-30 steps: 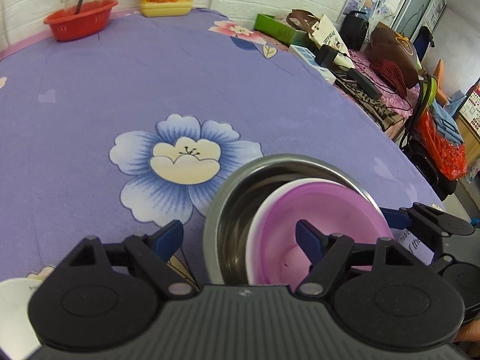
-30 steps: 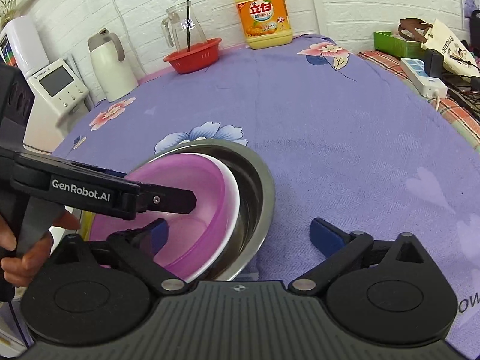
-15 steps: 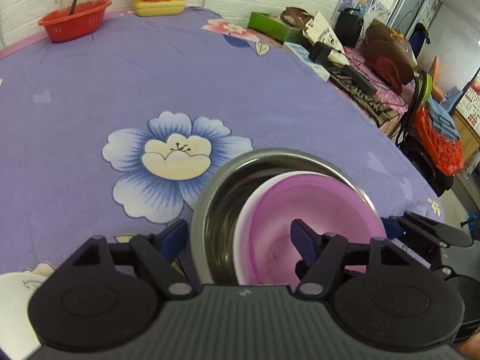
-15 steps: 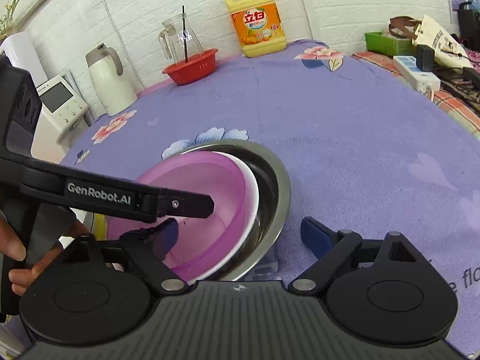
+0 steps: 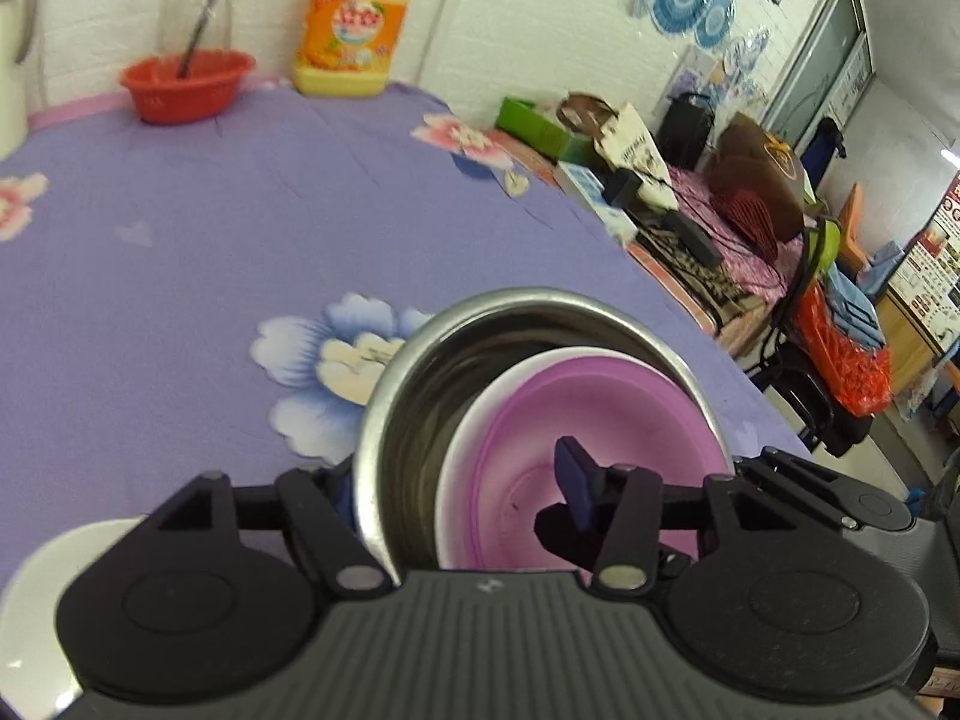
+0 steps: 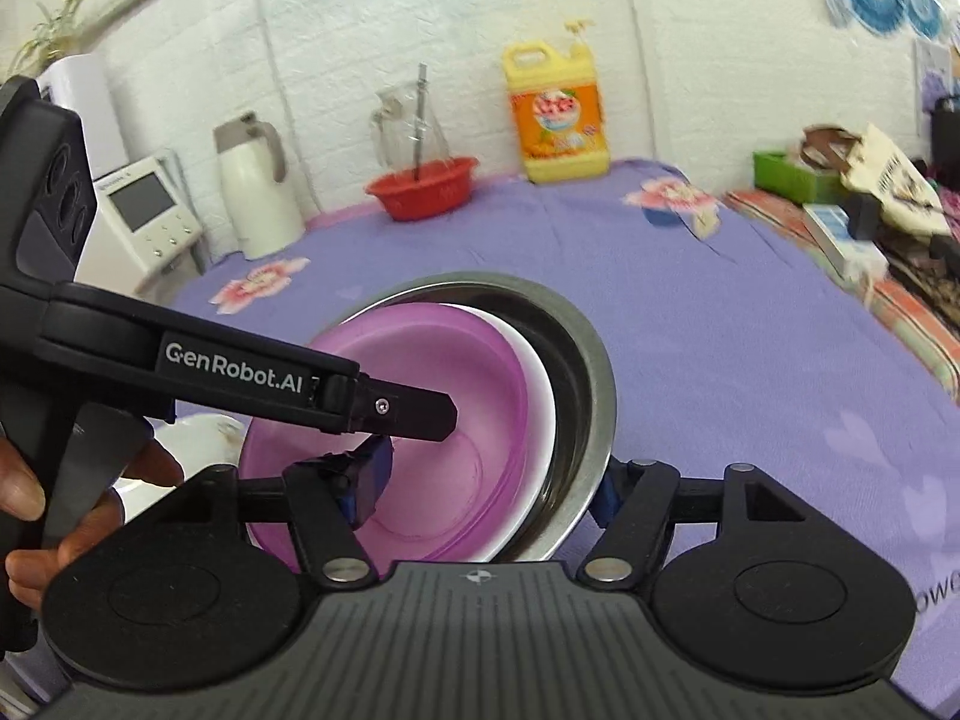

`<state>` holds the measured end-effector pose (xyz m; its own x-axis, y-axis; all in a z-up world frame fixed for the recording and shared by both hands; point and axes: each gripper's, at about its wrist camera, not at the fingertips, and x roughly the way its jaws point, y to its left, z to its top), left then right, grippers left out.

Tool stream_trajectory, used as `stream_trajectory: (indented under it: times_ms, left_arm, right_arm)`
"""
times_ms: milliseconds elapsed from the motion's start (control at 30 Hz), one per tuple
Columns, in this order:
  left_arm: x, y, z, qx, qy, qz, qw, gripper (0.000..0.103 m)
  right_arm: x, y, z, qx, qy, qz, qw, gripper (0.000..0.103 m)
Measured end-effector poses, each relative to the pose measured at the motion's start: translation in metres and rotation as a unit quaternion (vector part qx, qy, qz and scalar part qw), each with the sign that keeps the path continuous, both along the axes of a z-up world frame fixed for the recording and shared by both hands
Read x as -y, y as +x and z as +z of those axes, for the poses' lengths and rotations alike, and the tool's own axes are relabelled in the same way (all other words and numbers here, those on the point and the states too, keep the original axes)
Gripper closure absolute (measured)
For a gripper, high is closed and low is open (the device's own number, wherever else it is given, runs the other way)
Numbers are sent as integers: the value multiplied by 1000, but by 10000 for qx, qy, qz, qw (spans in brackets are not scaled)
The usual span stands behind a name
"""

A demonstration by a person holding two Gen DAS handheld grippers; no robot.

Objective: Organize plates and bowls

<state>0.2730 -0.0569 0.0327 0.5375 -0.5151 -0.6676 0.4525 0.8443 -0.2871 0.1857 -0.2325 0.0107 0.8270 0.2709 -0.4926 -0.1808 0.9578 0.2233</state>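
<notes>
At the near edge of the table: a round stainless steel bowl (image 5: 408, 420) holds a tilted white bowl (image 5: 474, 414), and a purple plastic bowl (image 5: 606, 420) is nested inside that.
Left gripper (image 5: 456, 480): jaws have just been closing and now straddle the near rim of the stack, one blue pad (image 5: 570, 474) inside the purple bowl, the other outside the steel wall; they appear to clamp all three.
Right gripper (image 6: 486, 480): jaws narrowed across the stack's opposite rim, left pad (image 6: 369, 474) inside the purple bowl, right pad (image 6: 606, 492) outside the steel wall, apparently gripping.
Hidden: the left gripper's outer pad sits behind the steel rim; the stack's underside is out of sight; both views are blurred.
Also near: a white dish (image 5: 36, 588), cut off at lower left.
Open room: the purple flowered tablecloth (image 5: 180, 252) lies bare up to a red plastic basin (image 5: 186, 84) and yellow detergent jug (image 5: 351, 24) at the wall.
Edges: the table's right edge borders a cluttered side surface (image 5: 690, 222).
</notes>
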Motion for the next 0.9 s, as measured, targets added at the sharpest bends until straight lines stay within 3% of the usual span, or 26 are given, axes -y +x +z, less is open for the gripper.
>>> stream_trajectory:
  times_ms: [167, 367, 567, 767, 900]
  left_arm:
    - [-59, -23, 10, 170, 334, 627, 9973, 51]
    - [-126, -44, -8, -60, 361, 1311, 9907, 50]
    - [-147, -49, -30, -287, 95, 1327, 9907, 50]
    - [-148, -51, -34, -143, 12, 1205, 9926, 49]
    - [-150, -55, -36, -67, -72, 1132, 9935, 38]
  right_arm:
    - [-47, 2, 5, 165, 145, 664, 9975, 0]
    - [-109, 9, -7, -145, 268, 1498, 9882, 0]
    - [-132, 4, -17, -413, 43, 1613, 9860, 0]
    - [-138, 2, -18, -461, -120, 1508, 9874, 0]
    - [-138, 5, -19, -458, -106, 1538, 9870, 0]
